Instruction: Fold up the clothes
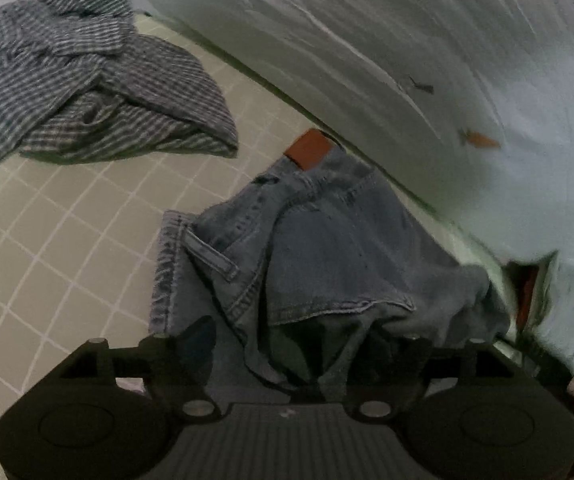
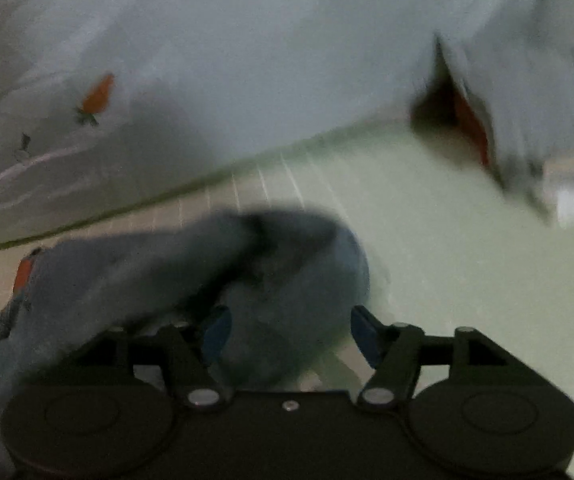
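A pale sheet printed with small carrots is seen across the back of both views, hanging down to a green cutting mat ruled with a white grid. A pair of blue jeans is bunched on the mat near the sheet's lower edge, its brown leather waistband patch turned up on the far side. A crumpled striped shirt is laid well apart from the jeans, further back on the mat. In the left wrist view, the left gripper is buried in denim folds, so its state cannot be told. In the blurred right wrist view, the right gripper is held apart, its blue pads spread around a denim bulge.
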### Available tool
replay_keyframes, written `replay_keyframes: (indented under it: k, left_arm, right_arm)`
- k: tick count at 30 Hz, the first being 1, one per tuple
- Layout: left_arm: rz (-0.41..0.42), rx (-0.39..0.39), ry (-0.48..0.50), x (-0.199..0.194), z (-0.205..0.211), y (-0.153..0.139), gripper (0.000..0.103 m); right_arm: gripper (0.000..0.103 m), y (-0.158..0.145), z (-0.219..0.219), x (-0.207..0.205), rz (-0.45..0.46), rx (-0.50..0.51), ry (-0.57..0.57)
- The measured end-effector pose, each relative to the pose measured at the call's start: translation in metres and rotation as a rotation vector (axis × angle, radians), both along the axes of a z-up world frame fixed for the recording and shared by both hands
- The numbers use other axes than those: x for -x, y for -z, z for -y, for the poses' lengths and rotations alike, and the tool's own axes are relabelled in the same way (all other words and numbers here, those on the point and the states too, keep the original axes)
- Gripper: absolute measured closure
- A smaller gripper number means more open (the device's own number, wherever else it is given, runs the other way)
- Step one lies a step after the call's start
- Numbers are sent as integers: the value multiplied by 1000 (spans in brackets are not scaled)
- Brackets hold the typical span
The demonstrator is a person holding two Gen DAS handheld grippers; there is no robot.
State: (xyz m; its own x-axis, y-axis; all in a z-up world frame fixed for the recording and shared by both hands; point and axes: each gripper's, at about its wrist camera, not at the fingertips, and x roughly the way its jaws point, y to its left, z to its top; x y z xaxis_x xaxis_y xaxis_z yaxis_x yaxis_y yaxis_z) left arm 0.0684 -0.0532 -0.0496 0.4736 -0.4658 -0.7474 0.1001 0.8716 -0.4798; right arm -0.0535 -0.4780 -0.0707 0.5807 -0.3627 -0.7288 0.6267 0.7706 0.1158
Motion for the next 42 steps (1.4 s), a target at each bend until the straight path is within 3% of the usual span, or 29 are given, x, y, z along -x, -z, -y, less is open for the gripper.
replay_keyframes:
  k: [3,9,12,16,24,26,29,31,32,33,34,37,40,42]
  left_arm:
    - [2,11,-41,-6,-10,-2,24]
    - [7,33,-123,-19,-30,-7,14]
    - [-13,43,-154,-28,-36,-2,14]
    - [-110,55,-140,-52,-26,28,14]
    - [-139,51,-56,-77,14,48,16]
    - [-146,-2,-47,-80,22,49,27]
    - [-116,-79,-7,-81,29,45,52]
    - [-75,-120,25,-79,34,38,80]
    - [-53,-141,41,-78,36,35,81]
    - [-36,-154,46,-76,37,31,84]
    - [-19,-168,40,-75,38,28,85]
    - [49,-198,4,-66,33,11,86]
    - [104,-202,-26,-58,24,-9,86]
    - [133,-209,-45,-52,17,-20,86]
  right_arm:
    - [35,18,-3,9,-12,-74,34]
    - [32,30,7,14,55,-198,108]
    - [31,35,17,10,78,-263,155]
    - [26,43,29,3,90,-325,191]
    - [19,48,57,9,178,-440,310]
    - [19,48,63,10,187,-456,337]
    - [20,52,63,-5,114,-440,265]
    - [33,54,58,-20,32,-373,184]
    - [65,52,52,-26,4,-315,115]
    - [80,50,50,-32,-22,-292,52]
    - [88,47,48,-35,-38,-258,26]
    - [94,22,51,-43,-27,-146,-14]
    - [95,-36,50,-56,2,172,-21]
    - [95,-88,55,-62,80,378,-7]
